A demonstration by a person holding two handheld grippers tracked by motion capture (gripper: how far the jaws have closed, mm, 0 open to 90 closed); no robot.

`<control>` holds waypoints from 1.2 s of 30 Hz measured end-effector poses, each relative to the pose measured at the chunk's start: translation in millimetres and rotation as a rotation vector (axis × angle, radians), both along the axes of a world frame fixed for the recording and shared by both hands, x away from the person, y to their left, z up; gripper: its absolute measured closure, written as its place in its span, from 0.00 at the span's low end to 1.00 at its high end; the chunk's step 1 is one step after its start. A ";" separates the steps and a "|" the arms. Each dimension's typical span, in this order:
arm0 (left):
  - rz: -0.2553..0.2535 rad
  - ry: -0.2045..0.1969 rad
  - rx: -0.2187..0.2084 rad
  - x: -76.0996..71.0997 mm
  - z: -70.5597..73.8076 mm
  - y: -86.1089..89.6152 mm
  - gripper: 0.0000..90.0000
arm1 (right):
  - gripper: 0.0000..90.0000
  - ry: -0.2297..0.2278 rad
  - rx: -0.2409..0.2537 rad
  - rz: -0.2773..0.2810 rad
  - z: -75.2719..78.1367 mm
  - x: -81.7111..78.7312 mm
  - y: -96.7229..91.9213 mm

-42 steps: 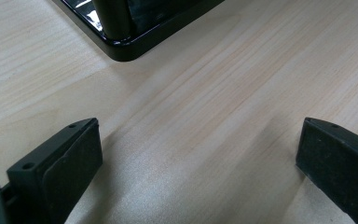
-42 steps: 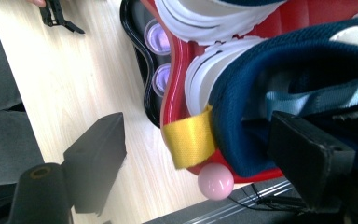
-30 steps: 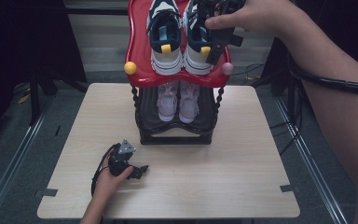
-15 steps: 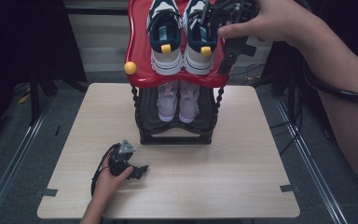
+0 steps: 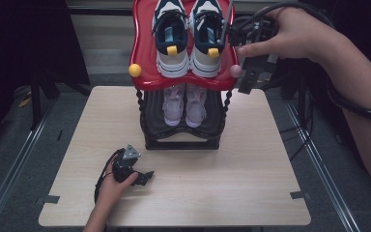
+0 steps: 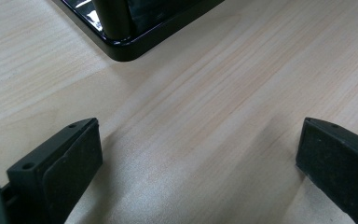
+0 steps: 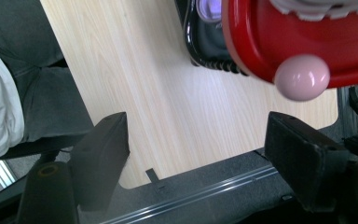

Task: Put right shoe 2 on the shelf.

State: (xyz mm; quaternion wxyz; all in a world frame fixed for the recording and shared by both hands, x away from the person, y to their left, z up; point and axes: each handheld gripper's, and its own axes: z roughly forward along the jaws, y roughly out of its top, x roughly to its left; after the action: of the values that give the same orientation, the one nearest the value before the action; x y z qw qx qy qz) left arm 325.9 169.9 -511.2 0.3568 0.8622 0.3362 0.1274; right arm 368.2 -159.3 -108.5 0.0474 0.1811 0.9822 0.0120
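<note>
Lots of stuff cut off or tucked away here

Up top in the high view, the red shelf (image 5: 145, 63) and the toes of the dark-and-white sneakers (image 5: 171, 38) ran off the picture's upper edge, and the pale pink shoes (image 5: 184, 104) underneath were half hidden by that shelf. The right tongs (image 5: 247, 79) sat mostly behind the person's hand, so their tips were hard to make out. In the right gripper view, the pink knob (image 7: 302, 77) covered part of the shelf rim, and the black rack (image 6: 121, 28) was clipped by the frame in the left gripper view. The left tongs (image 5: 145, 176) looked too small to read.
</note>
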 end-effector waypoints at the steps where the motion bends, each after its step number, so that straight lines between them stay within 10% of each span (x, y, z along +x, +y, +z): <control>1: -0.001 0.002 0.003 0.0 0.3 0.1 0.00 | 0.24 0.001 -0.001 -0.002 -1.6 -0.6 -1.7; 36: -0.003 0.004 0.005 0.1 0.5 0.3 0.00 | 0.25 0.020 -0.037 -0.014 -72.8 -30.0 -52.9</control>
State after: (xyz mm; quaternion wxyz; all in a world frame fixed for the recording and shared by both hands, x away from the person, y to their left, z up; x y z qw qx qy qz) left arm 326.0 170.2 -510.6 0.3544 0.8639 0.3352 0.1257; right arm 338.2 -212.2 -181.2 0.0409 0.1874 0.9814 -0.0084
